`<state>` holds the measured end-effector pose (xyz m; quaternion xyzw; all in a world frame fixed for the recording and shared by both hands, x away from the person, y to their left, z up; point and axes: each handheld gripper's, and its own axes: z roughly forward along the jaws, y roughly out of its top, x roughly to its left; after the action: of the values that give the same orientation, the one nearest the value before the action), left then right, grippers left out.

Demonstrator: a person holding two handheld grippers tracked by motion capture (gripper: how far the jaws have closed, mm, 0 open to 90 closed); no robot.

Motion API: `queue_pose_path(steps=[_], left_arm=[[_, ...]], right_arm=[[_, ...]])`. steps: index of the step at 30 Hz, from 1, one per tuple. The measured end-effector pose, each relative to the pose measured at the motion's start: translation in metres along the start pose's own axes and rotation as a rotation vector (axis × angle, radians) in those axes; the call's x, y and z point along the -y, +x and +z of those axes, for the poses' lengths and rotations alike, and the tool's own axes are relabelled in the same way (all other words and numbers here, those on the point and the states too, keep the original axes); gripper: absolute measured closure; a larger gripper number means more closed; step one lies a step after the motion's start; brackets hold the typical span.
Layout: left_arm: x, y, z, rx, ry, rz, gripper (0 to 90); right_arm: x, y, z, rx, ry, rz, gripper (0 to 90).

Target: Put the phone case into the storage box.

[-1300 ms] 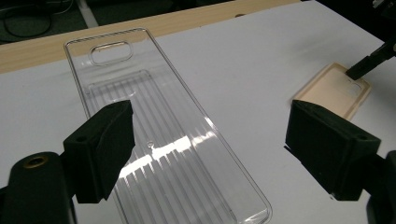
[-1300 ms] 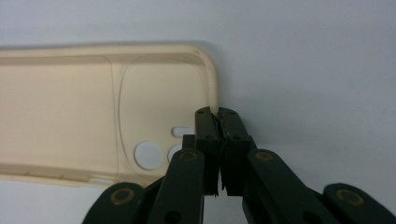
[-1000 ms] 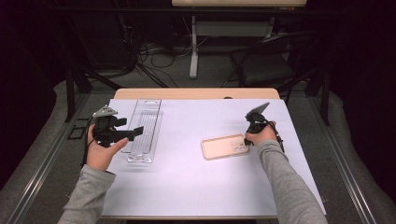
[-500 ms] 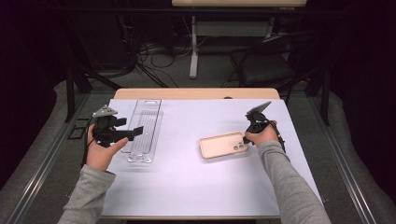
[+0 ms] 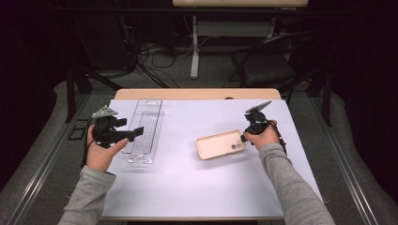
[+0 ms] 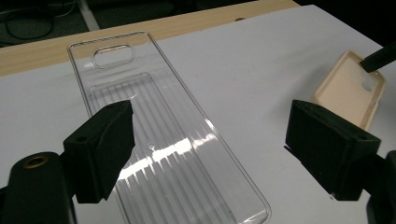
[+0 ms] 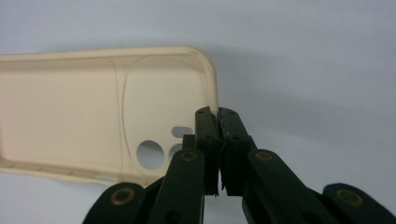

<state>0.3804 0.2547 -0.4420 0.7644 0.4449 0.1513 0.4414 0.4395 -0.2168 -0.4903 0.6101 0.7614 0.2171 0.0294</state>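
right gripper clamped on the rim of the case, at the camera-hole end. the right gripper view shows it plainly: jaws pressed together with the thin wall of the case pinched between the pads, just right of the lens holes.

change: against the frame a second back, the case has slid a little toward the tray and turned slightly; its held end looks lifted off the sheet, far end apparently still resting. right hand a touch higher too. reading: pick-up under way, grip taken, case being drawn toward the tray. probable aim is to set the case in it.

left gripper unchanged, holding nothing, jaws spread wide and parked over the tray's near half. from the left gripper view both pads straddle the clear ribbed tray without touching it.

edges and room:
- tray lies lengthwise, its far end near the sheet's far edge, its near end well in from the table's near edge.
- between tray and case, bare white sheet; nothing in the path.
- tray walls are low and clear, easy to misjudge; case corner could catch the right wall.
- left gripper sits over the landing spot, needs to clear off or the two will crowd.
- right of the case, open sheet out to the table edge.
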Motion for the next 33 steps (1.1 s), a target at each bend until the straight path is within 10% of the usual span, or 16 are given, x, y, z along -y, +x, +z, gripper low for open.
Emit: queue_pose_path(steps=[33], left_arm=[[0.000, -0.005, 0.002, 0.000, 0.011, 0.024, 15.5]], right_arm=[[0.029, 0.046, -0.032, -0.031, -0.334, -0.208, 88.0]])
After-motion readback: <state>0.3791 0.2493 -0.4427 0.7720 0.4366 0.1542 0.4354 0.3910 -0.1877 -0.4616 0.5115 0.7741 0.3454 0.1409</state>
